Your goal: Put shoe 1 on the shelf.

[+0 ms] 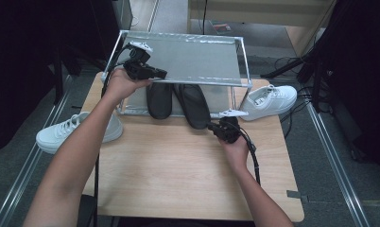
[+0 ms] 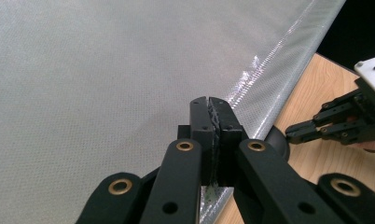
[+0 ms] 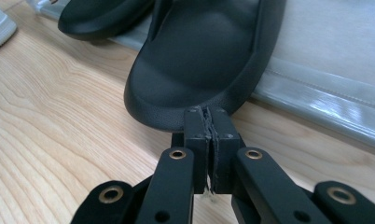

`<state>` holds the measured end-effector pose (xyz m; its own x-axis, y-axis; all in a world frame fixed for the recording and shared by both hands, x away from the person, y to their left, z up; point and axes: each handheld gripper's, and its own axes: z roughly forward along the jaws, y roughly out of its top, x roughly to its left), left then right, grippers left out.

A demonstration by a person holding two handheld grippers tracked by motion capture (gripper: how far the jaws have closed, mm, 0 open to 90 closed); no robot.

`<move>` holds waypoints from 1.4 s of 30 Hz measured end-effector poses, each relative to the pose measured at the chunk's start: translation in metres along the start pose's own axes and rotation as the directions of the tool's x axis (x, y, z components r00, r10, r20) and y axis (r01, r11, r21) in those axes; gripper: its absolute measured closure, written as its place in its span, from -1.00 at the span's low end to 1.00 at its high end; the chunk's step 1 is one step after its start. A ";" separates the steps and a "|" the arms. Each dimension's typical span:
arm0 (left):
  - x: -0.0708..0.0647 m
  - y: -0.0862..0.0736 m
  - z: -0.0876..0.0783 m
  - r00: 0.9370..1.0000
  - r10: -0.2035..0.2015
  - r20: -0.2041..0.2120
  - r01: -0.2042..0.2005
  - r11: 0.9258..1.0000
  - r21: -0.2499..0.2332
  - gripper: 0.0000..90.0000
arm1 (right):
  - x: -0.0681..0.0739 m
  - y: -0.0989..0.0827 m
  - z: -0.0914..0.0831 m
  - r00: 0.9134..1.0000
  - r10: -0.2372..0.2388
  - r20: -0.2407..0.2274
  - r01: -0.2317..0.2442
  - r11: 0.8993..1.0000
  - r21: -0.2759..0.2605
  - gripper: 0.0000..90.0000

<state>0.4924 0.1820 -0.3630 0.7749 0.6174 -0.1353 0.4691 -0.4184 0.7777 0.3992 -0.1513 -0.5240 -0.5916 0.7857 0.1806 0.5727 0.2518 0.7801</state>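
With jaws fully closed and empty, right gripper noses against the heel of 1 black slipper; left gripper, also closed, rests over rack shelf.

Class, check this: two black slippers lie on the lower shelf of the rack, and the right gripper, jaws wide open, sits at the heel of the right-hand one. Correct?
Not quite. The right gripper has its jaws shut, not wide open, as the right gripper view shows. The rest holds: two black slippers on the lower shelf of the rack, gripper at the right one's heel.

Both tongs are black with brass rivets, grey plates on top, black cables; bare forearms, no sleeves.
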 end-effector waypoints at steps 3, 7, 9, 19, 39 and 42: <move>0.000 0.000 0.000 1.000 0.000 0.000 0.000 1.000 -0.001 1.00 | 0.003 0.002 0.005 1.000 0.000 -0.006 0.000 1.000 0.001 0.98; 0.000 0.000 0.000 1.000 0.002 0.000 -0.002 1.000 0.000 1.00 | 0.009 0.009 0.015 1.000 0.002 -0.012 -0.002 1.000 0.004 0.97; 0.000 0.000 0.000 1.000 0.004 -0.004 -0.004 1.000 -0.001 1.00 | 0.013 0.013 0.020 1.000 -0.007 -0.011 0.007 1.000 0.006 0.97; -0.001 0.000 0.000 1.000 0.006 -0.004 -0.006 1.000 0.001 1.00 | 0.030 0.028 0.043 0.999 -0.028 -0.023 0.029 0.999 0.022 0.97; 0.000 0.001 -0.002 1.000 -0.015 0.017 0.015 1.000 -0.003 0.87 | 0.050 0.035 0.052 0.998 -0.030 -0.054 0.030 0.999 0.011 0.94; -0.004 0.003 -0.004 1.000 0.001 0.008 -0.001 1.000 0.004 0.84 | 0.050 0.035 0.046 0.997 -0.027 -0.066 0.027 1.000 -0.005 0.92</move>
<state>0.4893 0.1808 -0.3578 0.7783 0.6122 -0.1395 0.4703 -0.4212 0.7755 0.4156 -0.0773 -0.5148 -0.6432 0.7396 0.1985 0.5538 0.2702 0.7876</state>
